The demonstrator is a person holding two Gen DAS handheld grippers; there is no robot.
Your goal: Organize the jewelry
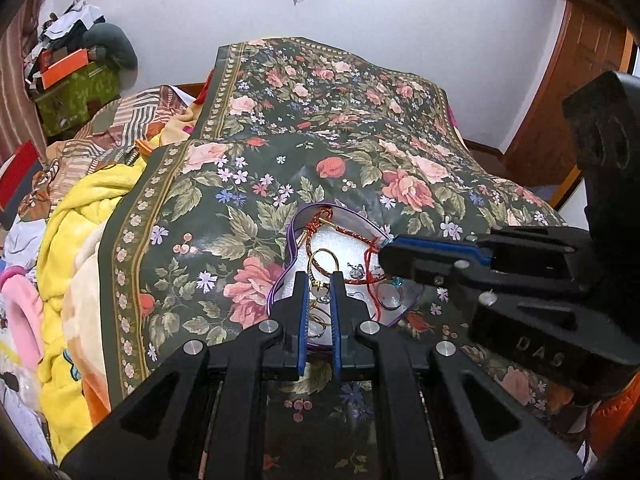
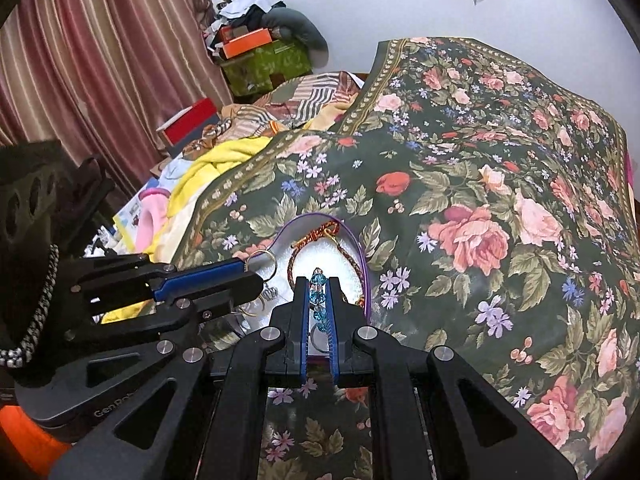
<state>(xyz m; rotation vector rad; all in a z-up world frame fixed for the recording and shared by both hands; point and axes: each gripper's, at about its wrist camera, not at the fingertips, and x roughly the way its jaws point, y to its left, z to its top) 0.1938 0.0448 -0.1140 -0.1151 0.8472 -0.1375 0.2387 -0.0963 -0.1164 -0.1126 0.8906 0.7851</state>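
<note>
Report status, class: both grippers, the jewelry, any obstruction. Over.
Right gripper shut on blue crystal bead strand. Left gripper narrowly open over gold rings in purple-rimmed tray. Red braided cord tangled across tray.

Jewelry heaped in a purple-rimmed tray on the floral cloth.
A red braided cord, gold rings and a heart pendant lie tangled; a blue crystal bead strand sits pinched between black fingers.
</note>
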